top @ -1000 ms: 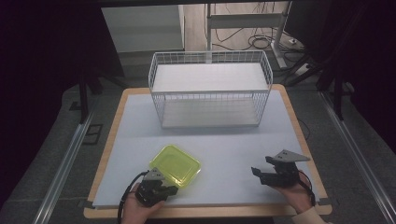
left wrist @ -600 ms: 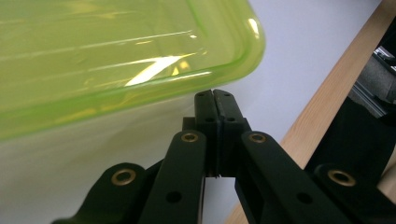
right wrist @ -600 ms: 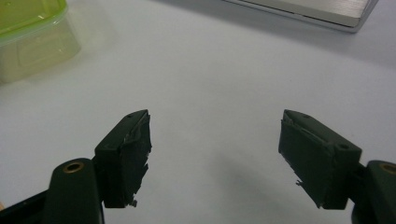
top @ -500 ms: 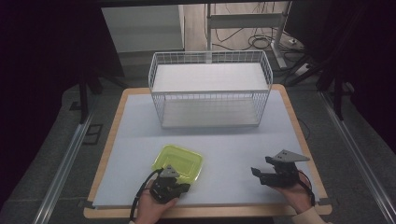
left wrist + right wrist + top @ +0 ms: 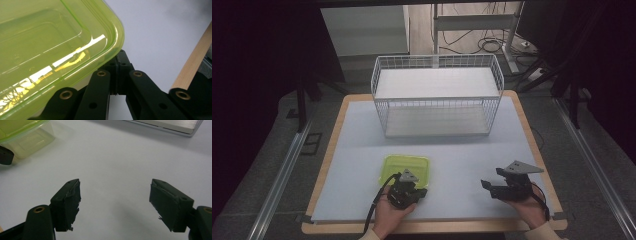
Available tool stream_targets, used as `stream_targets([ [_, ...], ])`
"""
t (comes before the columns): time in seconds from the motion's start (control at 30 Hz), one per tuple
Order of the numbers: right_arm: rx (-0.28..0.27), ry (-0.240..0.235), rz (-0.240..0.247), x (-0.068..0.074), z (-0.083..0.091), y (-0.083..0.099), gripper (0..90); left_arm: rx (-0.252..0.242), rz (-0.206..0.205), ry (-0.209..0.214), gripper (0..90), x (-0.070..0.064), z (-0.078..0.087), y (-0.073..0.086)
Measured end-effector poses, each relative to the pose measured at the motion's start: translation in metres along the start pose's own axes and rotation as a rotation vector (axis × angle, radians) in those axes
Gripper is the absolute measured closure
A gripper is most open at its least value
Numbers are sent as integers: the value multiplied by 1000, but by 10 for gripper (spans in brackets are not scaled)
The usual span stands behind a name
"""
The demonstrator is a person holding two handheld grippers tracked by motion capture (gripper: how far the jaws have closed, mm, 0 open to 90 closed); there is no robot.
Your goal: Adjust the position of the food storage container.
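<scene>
Green lidded box point(image 5: 406, 169) near the front edge of the table point(image 5: 362, 150), well in front of the wire basket point(image 5: 437, 95).

Lying flat on the pale table top, translucent, lid on. Left gripper point(image 5: 406, 189) at the box's near side, held in a hand point(image 5: 388, 215); jaws drawn together just under the lid's corner rim point(image 5: 110, 47), though whether pinching it cannot be told. Right gripper point(image 5: 507, 186) well to the right of the box, jaws spread wide over bare table, holding nothing, pads point(image 5: 71, 202) worn.
</scene>
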State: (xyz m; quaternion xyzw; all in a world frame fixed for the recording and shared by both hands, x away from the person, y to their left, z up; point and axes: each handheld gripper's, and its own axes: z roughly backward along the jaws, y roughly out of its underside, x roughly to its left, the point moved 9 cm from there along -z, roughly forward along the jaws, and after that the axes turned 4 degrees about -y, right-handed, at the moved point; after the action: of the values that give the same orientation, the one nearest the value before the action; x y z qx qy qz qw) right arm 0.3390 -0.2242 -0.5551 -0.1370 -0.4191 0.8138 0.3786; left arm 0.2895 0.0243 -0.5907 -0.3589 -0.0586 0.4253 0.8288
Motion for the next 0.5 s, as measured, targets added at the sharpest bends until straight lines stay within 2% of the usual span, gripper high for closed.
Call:
stream_targets([
  [0.1,2,-1,0,0,0,0,252,-3,2,4,900,0,0,-1],
  [0.23,2,0,0,1,0,0,252,-21,5,46,900,-8,10,2],
  [0.27,-1,-2,-1,1,0,0,252,-37,1,61,900,-13,21,5],
  [0.33,-1,-2,1,1,1,0,252,-48,-2,64,900,-13,28,6],
  [0.37,-1,-1,1,1,1,0,252,-81,13,63,900,-10,43,5],
  [0.4,-1,-1,0,0,1,0,252,-81,13,63,900,-10,43,5],
  [0.5,-1,0,1,0,1,0,252,-136,47,42,900,5,67,0],
])
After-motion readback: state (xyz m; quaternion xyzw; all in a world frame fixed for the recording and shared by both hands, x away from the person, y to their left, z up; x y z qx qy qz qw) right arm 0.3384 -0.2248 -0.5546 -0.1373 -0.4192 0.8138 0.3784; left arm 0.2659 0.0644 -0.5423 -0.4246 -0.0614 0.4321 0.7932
